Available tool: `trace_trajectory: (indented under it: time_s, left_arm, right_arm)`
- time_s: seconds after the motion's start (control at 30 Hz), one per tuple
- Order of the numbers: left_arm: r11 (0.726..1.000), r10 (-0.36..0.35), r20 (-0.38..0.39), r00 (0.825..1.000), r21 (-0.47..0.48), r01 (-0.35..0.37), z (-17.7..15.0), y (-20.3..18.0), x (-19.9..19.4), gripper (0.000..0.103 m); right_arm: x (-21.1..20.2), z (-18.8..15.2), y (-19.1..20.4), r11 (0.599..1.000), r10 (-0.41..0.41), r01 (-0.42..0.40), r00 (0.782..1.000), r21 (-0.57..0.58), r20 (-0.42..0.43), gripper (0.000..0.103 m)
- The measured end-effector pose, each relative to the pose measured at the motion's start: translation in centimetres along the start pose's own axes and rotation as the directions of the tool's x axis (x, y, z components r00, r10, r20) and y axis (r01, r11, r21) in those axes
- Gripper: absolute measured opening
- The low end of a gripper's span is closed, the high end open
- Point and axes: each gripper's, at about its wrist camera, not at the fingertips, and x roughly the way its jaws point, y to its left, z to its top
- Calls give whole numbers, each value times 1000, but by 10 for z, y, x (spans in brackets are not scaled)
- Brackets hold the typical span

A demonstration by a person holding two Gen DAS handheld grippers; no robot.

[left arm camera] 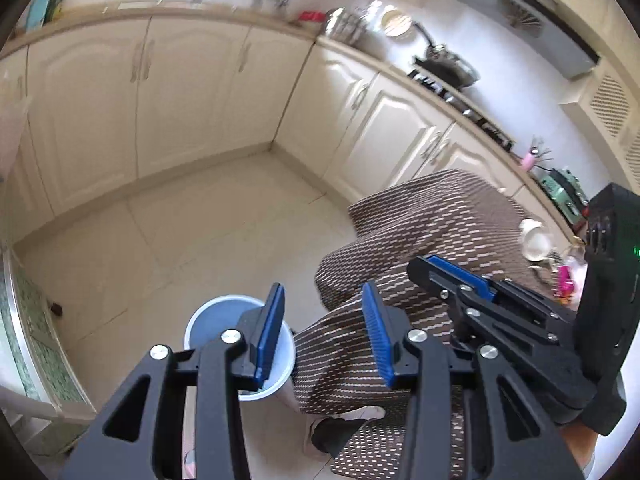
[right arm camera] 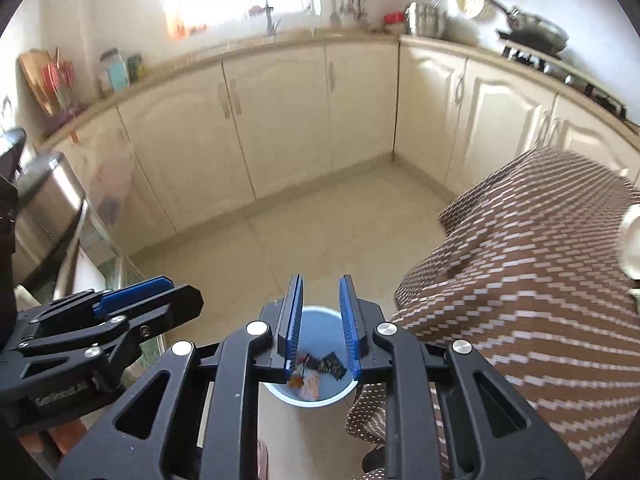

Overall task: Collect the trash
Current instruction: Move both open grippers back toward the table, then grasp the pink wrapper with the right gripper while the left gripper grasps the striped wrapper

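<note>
Cream cabinets [right arm camera: 280, 120] wrap the corner, floor tiles [right arm camera: 320, 232] below them. On the counter above: faucet [right arm camera: 270, 20] left of the corner, steel pot [right arm camera: 426, 20] at it, pan [right arm camera: 536, 34] right on the stove [right arm camera: 560, 68]. Brown patterned cloth [right arm camera: 520, 280] sits right, in front of the cabinets.

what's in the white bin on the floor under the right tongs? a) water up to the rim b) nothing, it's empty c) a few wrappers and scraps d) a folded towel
c: the right wrist view looks down between the right tongs into the white bin, where a dark wrapper and some orange and pale scraps lie on its bottom.
</note>
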Motion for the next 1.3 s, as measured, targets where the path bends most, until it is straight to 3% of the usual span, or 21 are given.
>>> trace_trajectory:
  time_s: [0.23, 0.47, 0.63, 0.87, 1.23, 1.3]
  left_arm:
    - [986, -80, 40, 996, 152, 73, -3, -81, -31, 46]
    - [948, -155, -18, 988, 277, 154, -18, -172, -19, 48]
    - [925, -200, -78, 977, 314, 214, -23, -221, 7, 48]
    - [903, -197, -129, 972, 363, 231, -26, -269, 42, 53]
    - [910, -167, -174, 970, 353, 220, -15, -293, 91, 57]
    - [909, -162, -178, 971, 356, 217, -15, -298, 101, 57]
  right_arm:
    - [-89, -4, -40, 993, -112, 107, 986, 40, 123, 27]
    - [-147, -30, -124, 960, -256, 231, 953, 158, 161, 33]
    - [-179, -53, -186, 919, -346, 303, 927, 252, 147, 38]
    - [-163, -66, -229, 894, -395, 375, 918, 244, 37, 50]
    - [-109, -54, -254, 912, -382, 389, 921, 129, -73, 50]
    - [-105, -53, -255, 910, -394, 401, 916, 110, -78, 44]
